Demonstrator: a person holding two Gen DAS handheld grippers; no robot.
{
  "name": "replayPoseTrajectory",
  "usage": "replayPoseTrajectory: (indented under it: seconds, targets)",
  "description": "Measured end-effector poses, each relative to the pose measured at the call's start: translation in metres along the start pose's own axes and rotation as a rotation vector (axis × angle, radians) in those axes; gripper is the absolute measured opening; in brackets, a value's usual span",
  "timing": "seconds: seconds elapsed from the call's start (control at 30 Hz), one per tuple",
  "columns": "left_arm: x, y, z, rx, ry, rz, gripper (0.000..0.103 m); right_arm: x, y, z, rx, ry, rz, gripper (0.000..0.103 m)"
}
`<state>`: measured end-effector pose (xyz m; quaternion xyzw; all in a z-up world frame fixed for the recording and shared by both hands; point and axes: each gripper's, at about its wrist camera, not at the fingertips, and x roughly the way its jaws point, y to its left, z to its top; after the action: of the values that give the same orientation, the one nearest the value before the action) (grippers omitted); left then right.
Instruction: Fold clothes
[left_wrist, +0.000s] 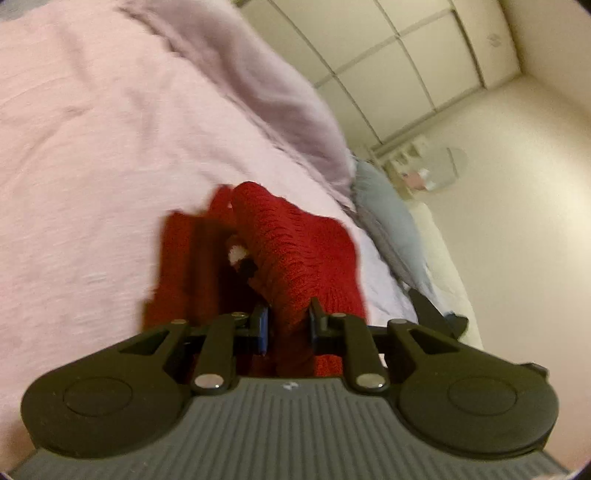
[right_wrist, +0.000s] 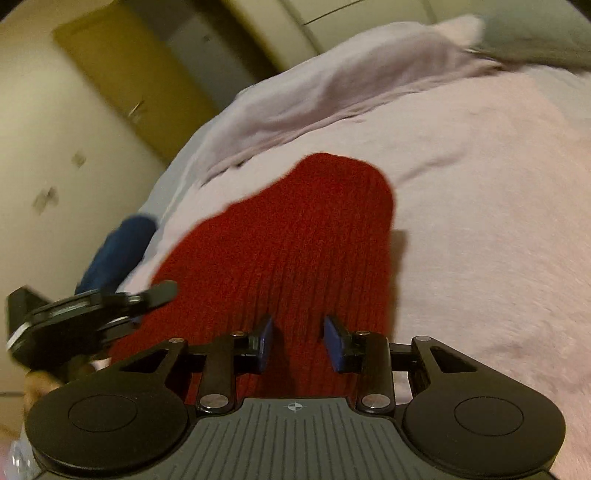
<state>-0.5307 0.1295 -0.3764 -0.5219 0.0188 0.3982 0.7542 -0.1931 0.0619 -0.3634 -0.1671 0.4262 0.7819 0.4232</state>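
A red knitted garment (left_wrist: 295, 236) hangs bunched over the pink bedspread (left_wrist: 92, 147), with a small white tag (left_wrist: 236, 254) showing in its folds. My left gripper (left_wrist: 289, 321) is shut on a thick fold of it, red knit filling the gap between the blue pads. In the right wrist view the same garment (right_wrist: 295, 221) spreads as a ribbed panel lifted off the bed and casts a shadow to its right. My right gripper (right_wrist: 300, 341) is closed on its near edge. The left gripper (right_wrist: 92, 314) shows at that view's left, blurred.
A lilac blanket (left_wrist: 258, 81) is heaped along the bed's far side, beside a grey-blue pillow (left_wrist: 384, 206). Pale wardrobe doors (left_wrist: 406, 55) and a cream wall stand beyond. Something dark blue (right_wrist: 118, 251) sits at the bed's left edge, behind the left gripper.
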Motion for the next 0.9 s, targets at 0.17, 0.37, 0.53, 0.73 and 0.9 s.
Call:
replayPoseTrajectory:
  seconds: [0.17, 0.37, 0.53, 0.73, 0.9]
  targets:
    - [-0.025, 0.003, 0.000, 0.033, -0.050, -0.009, 0.016, 0.011, 0.011, -0.004, -0.029, 0.015, 0.035, 0.035]
    - [-0.009, 0.025, -0.003, -0.004, -0.006, 0.063, 0.016, 0.016, 0.025, -0.010, -0.059, 0.026, 0.019, 0.035]
    - [-0.008, 0.032, -0.006, -0.018, -0.014, 0.053, 0.016, 0.023, 0.031, -0.009, -0.077, 0.027, 0.000, 0.035]
    - [-0.006, 0.031, -0.004, -0.027, -0.001, 0.069, 0.020, 0.025, 0.033, -0.015, -0.105, 0.002, 0.006, 0.035]
    - [-0.031, 0.010, -0.008, 0.019, -0.030, 0.120, 0.023, -0.006, 0.020, -0.027, -0.098, -0.129, 0.064, 0.035]
